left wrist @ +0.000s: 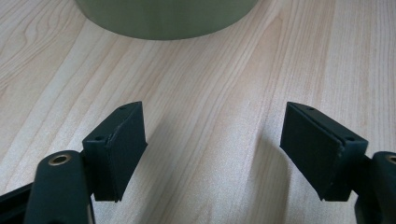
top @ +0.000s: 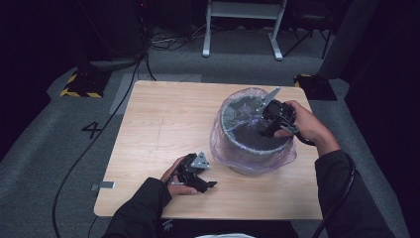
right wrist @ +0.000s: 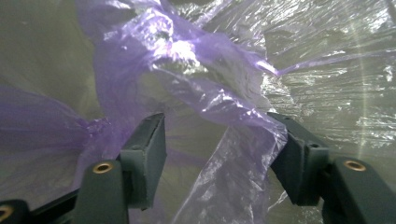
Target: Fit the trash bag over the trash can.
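1. Purple film of the bag (right wrist: pixel 219 107) drapes between the two black pads of the right gripper (right wrist: pixel 219 154), which stand apart with nothing pinched; a loose fold could slip out before they close, since the plastic is thin and slack.
2. That bag lines the round grey bin (top: pixel 250 148) on the right half of the table (top: pixel 163 114), its edge folded over the rim. Pulling too hard on one side could tear the film or drag the folded edge off the rim.
3. Nothing steadies the bin: the left gripper (left wrist: pixel 212 149) rests on the near left of the table, jaws wide apart and empty, close to the bin's base but apart from it. A sideways tug could slide or tip the bin.
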The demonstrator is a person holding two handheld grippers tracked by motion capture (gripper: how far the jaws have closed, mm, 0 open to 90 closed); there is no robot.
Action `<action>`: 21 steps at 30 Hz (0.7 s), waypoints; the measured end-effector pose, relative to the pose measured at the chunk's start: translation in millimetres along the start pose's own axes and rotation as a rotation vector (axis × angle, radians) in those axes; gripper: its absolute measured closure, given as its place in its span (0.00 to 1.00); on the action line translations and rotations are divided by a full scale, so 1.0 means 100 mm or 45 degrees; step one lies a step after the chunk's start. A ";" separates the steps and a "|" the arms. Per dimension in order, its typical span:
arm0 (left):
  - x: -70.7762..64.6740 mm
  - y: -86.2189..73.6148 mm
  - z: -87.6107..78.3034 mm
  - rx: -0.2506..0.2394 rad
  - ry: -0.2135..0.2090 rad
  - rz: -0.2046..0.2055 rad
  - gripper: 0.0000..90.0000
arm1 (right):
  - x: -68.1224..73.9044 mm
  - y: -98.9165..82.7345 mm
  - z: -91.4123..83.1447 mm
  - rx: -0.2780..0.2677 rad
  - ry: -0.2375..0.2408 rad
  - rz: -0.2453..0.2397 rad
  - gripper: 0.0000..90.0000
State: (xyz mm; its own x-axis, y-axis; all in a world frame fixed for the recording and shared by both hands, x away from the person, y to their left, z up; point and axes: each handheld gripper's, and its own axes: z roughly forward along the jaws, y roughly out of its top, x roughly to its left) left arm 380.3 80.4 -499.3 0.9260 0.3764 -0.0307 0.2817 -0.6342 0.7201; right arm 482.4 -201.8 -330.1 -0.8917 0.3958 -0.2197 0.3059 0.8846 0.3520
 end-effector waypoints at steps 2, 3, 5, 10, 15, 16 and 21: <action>0.00 0.00 0.00 0.004 0.000 -0.002 0.24 | 0.00 0.01 0.01 0.012 -0.002 0.004 0.40; 0.00 0.00 0.00 0.003 -0.001 -0.001 0.24 | 0.00 0.01 0.01 0.014 -0.005 -0.001 0.40; 0.00 0.00 0.00 0.004 0.000 -0.003 0.24 | 0.00 0.01 0.02 0.023 -0.009 -0.002 0.38; 0.02 -0.03 -0.01 0.021 0.017 -0.011 0.23 | 0.01 0.02 0.02 0.030 -0.036 0.001 0.30; 0.06 -0.06 -0.04 0.028 0.058 -0.052 0.17 | 0.01 0.00 0.00 0.003 -0.048 0.021 0.24; 0.06 -0.07 -0.04 0.026 0.066 -0.055 0.17 | 0.01 -0.01 0.01 0.005 -0.046 0.020 0.24; 0.05 -0.11 -0.06 0.013 0.092 -0.048 0.17 | 0.02 -0.03 0.01 0.002 -0.037 0.017 0.23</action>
State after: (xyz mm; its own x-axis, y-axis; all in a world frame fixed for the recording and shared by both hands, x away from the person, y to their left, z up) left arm 379.9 93.2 -502.8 0.8941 0.4479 -0.0072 0.3191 -0.6255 0.7120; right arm 480.0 -203.2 -332.1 -0.8776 0.4144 -0.2411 0.3181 0.8796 0.3539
